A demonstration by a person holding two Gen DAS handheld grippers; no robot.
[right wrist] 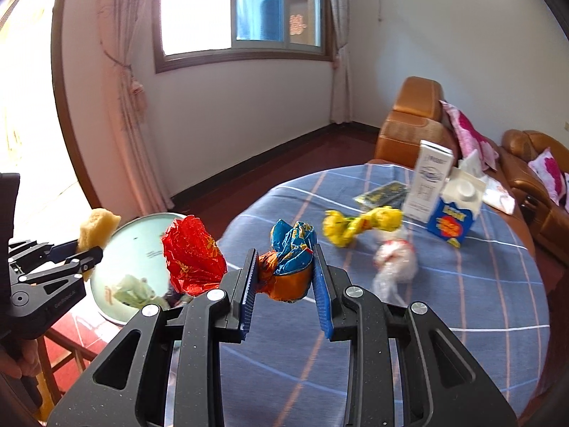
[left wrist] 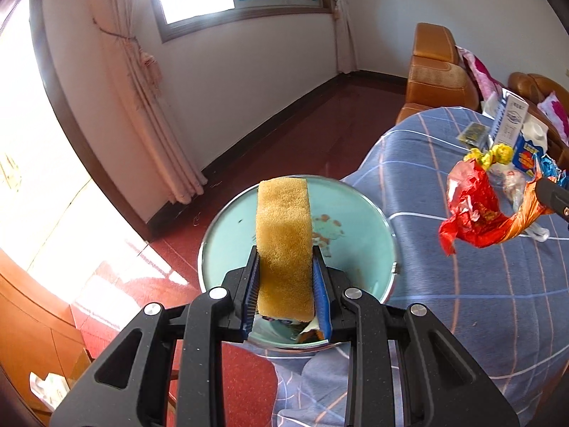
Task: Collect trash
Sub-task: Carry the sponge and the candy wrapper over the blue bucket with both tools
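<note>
Over the bin [left wrist: 359, 213] beside the table [left wrist: 444, 284], my left gripper [left wrist: 286, 284] clamps a yellow sponge [left wrist: 284, 235]; my right gripper [right wrist: 284, 277] pinches a crumpled snack wrapper [right wrist: 288, 252]. Some scraps already lie inside, I judge. Only the right view shows the yellow wrapper [right wrist: 359, 226], clear bag [right wrist: 394, 263] and cartons [right wrist: 451, 217] left.

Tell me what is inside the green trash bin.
Inside the green trash bin lie a few wrappers near the bottom, pale and crumpled, and reddish stains mark the wall. The yellow sponge held by the left gripper covers the middle, so anything there stays hidden.
</note>
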